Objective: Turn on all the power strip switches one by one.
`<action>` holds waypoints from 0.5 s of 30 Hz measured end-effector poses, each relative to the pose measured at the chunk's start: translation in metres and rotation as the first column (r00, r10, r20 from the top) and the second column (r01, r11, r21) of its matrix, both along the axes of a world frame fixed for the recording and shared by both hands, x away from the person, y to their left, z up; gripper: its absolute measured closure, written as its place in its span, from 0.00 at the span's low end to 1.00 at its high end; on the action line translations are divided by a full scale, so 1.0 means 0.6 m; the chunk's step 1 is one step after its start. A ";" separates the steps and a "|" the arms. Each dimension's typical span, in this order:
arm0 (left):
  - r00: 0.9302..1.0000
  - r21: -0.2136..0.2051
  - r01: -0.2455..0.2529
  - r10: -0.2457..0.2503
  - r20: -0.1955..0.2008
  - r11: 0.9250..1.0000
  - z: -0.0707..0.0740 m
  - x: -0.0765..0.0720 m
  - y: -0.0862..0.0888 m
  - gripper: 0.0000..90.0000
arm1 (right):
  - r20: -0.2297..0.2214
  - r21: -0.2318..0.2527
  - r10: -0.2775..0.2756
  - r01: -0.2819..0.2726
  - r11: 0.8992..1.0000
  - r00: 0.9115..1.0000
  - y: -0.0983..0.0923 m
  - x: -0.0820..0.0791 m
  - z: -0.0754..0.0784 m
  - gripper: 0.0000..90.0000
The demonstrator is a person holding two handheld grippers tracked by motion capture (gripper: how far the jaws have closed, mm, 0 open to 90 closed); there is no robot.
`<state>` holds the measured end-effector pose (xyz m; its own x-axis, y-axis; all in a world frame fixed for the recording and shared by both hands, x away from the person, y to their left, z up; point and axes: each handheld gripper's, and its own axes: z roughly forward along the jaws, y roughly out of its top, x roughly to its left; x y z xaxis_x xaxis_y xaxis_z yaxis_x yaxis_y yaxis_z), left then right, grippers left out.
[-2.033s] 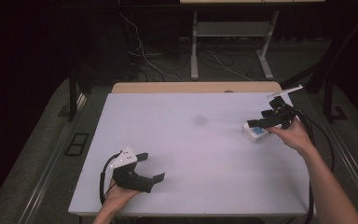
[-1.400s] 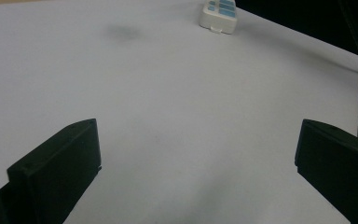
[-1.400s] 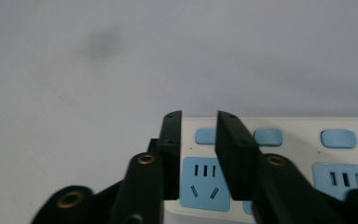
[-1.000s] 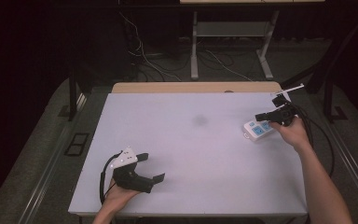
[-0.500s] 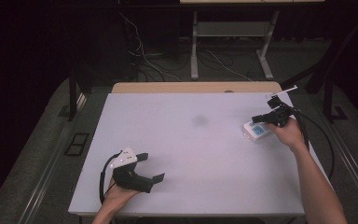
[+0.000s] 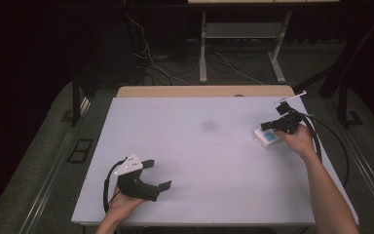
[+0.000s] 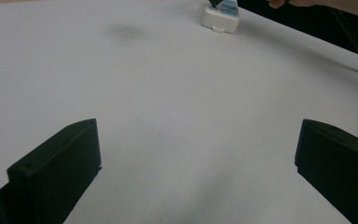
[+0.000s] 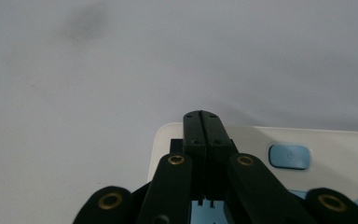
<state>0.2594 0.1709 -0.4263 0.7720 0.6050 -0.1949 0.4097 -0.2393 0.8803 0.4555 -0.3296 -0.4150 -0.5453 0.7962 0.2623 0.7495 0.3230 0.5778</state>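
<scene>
We see our right gripper [image 6: 272,125], jaws pressed together, still tipped onto the white device [image 6: 267,138], while our left gripper [image 6: 157,174] stays spread wide on the table [image 6: 199,161].

A lab-like recording room is suggested by a bare white table [image 6: 199,161], dark surroundings, loose cables [image 6: 175,61] and a metal stand [image 6: 238,36] behind.

We're seeing a white table [image 6: 209,161] standing on grey carpet [image 6: 44,161], cables [image 6: 175,63] trailing behind by metal desk legs [image 6: 203,48]; surroundings staying dark.
</scene>
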 end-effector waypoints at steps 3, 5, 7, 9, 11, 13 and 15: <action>1.000 0.002 0.001 -0.001 -0.001 1.000 0.000 0.000 0.001 0.00 | 0.001 0.003 -0.005 0.005 1.000 1.000 -0.002 0.001 0.000 1.00; 1.000 0.003 0.002 -0.002 -0.001 1.000 0.000 0.000 0.001 0.00 | 0.004 0.000 -0.010 0.010 1.000 1.000 -0.003 0.001 0.000 1.00; 1.000 0.004 0.003 -0.003 -0.001 1.000 0.000 0.000 0.000 0.00 | 0.003 0.000 -0.010 0.010 1.000 1.000 -0.005 0.001 0.000 1.00; 1.000 0.005 0.004 -0.004 -0.002 1.000 -0.001 0.000 0.000 0.00 | -0.002 0.003 -0.009 0.009 1.000 1.000 -0.007 0.000 -0.001 1.00; 1.000 0.006 0.005 -0.005 -0.003 1.000 -0.001 0.000 -0.001 0.00 | 0.000 0.001 -0.008 0.008 1.000 1.000 -0.007 0.000 -0.002 1.00; 1.000 0.006 0.005 -0.005 -0.003 1.000 -0.001 0.000 -0.001 0.00 | 0.009 -0.008 0.001 -0.001 1.000 1.000 -0.005 0.000 -0.002 1.00; 1.000 0.007 0.005 -0.005 -0.003 1.000 -0.001 0.000 -0.001 0.00 | 0.011 -0.008 0.002 -0.002 1.000 1.000 -0.006 0.000 -0.002 1.00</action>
<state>0.2594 0.1704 -0.4267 0.7745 0.6024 -0.1929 0.4110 -0.2475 0.8774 0.4553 -0.3329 -0.4165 -0.5499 0.7969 0.2501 0.7426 0.3294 0.5831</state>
